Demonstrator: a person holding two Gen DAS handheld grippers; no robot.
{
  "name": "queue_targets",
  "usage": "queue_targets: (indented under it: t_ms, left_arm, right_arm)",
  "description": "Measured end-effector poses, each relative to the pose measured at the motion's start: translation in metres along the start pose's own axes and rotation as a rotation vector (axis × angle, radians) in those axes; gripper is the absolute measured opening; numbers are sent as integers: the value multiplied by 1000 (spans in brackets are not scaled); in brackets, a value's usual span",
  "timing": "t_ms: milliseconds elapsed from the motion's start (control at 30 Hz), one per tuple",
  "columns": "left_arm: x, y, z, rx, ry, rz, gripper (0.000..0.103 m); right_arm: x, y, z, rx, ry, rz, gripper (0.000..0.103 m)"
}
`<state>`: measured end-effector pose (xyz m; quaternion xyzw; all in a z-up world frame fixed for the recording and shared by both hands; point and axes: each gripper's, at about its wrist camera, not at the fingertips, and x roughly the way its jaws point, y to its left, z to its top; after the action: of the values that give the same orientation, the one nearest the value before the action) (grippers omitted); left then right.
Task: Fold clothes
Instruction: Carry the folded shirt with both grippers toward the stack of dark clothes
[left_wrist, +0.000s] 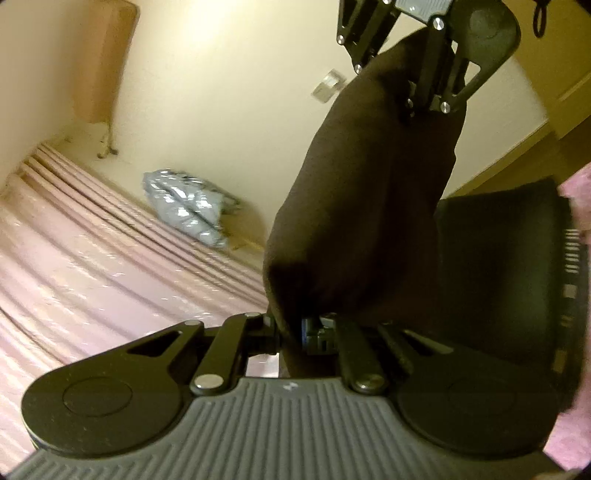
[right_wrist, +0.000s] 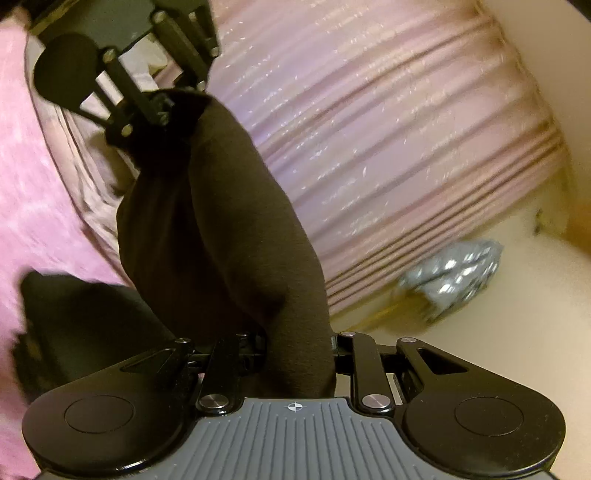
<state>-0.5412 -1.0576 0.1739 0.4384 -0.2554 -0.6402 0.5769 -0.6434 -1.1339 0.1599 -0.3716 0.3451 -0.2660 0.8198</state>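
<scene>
A dark brown garment (left_wrist: 369, 192) hangs stretched in the air between my two grippers. My left gripper (left_wrist: 295, 332) is shut on one end of it. The right gripper (left_wrist: 421, 107) shows at the top of the left wrist view, clamped on the other end. In the right wrist view the same garment (right_wrist: 221, 229) runs from my right gripper (right_wrist: 295, 350), shut on it, up to the left gripper (right_wrist: 166, 103) at the upper left. More dark cloth (right_wrist: 81, 325) lies on a fuzzy pink cover (right_wrist: 33, 192) at the lower left.
A pink pleated curtain (left_wrist: 92, 266) fills the background in both views. A shiny silver bag (left_wrist: 188, 206) lies on the floor by the cream wall (left_wrist: 221, 92). A dark chair-like object (left_wrist: 509, 266) stands on the right of the left wrist view.
</scene>
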Motion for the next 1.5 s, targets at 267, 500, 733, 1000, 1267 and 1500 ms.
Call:
queue_targets:
  t_ms: [267,500,733,1000,1267,1500]
  left_arm:
    - [59,-161,-42,95,128,-213,9]
    - [62,-210,-57,122,156,-259,8]
    - [69,-214,-52,98,167,-248,8]
    - [62,-220,-44,47,215,-206,7]
    - [42,-251,-43,84,219,-171,4]
    - [45,-247,-45,61,226,-166,4]
  right_arm:
    - [46,83,-115,-35,25,135,21]
    - [45,117,-162,-32,69,206,21]
    - [51,124,-155,-96,95,185,23]
    - [48,116,-183,-109,161,114,22]
    - [34,147,-219,62,236,142,16]
    - [16,142,-213,121,240,70,52]
